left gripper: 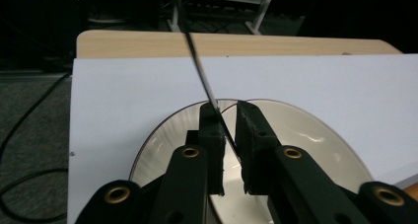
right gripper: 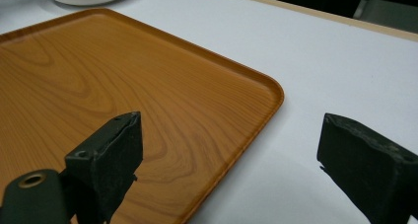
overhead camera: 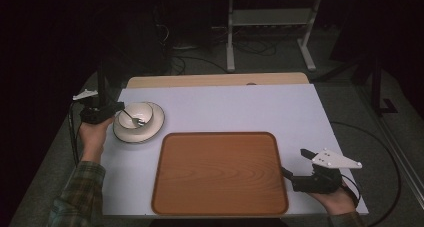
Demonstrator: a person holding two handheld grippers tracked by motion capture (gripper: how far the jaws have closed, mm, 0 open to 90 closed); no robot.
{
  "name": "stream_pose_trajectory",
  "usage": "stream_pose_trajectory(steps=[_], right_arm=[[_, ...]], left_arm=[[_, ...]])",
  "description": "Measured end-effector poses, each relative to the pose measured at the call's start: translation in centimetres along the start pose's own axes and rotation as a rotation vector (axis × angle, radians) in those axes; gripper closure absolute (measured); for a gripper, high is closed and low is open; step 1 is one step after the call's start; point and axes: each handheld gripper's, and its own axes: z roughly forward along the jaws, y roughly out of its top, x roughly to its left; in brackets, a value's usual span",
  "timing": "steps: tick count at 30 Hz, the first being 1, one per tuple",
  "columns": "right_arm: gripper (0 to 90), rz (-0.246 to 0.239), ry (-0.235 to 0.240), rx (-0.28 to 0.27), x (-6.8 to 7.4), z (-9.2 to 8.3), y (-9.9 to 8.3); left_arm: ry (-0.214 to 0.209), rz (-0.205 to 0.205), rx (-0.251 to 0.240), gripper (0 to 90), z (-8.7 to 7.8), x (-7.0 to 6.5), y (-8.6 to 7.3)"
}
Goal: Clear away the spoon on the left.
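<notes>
The right gripper (overhead camera: 306, 163) was held wide open and empty beside the near right corner of the wooden tray (overhead camera: 220, 172), apparently kept waiting out of the way. Farther off, the left gripper (left gripper: 226, 116) was closed to a narrow gap on the thin, shiny handle of a fork (left gripper: 203, 81), seemingly to lift it. The fork's head was rested in the white bowl (overhead camera: 142, 112) on its plate (overhead camera: 156, 126) at the table's left.

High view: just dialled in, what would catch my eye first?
The big wooden tray on the white table, near its front edge. Far left, the left gripper reaches over a white bowl on a plate, its jaws nearly shut around a fork handle. The right gripper waits open beside the tray's right edge.
</notes>
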Motion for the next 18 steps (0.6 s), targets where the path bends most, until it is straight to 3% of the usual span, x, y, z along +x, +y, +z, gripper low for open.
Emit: stream_pose_trajectory(steps=[4, 18], right_arm=[[9.4, 0.001, 0.0, -0.001, 0.0, 0.0, 0.0], [9.4, 0.001, 0.0, -0.003, 0.0, -0.1, 0.0]], left_arm=[[-0.03, -0.006, -0.019, 84.0, -0.4, -0.3, 0.3], [-0.062, 0.022, -0.031, 88.2, -1.1, -1.5, 1.6]])
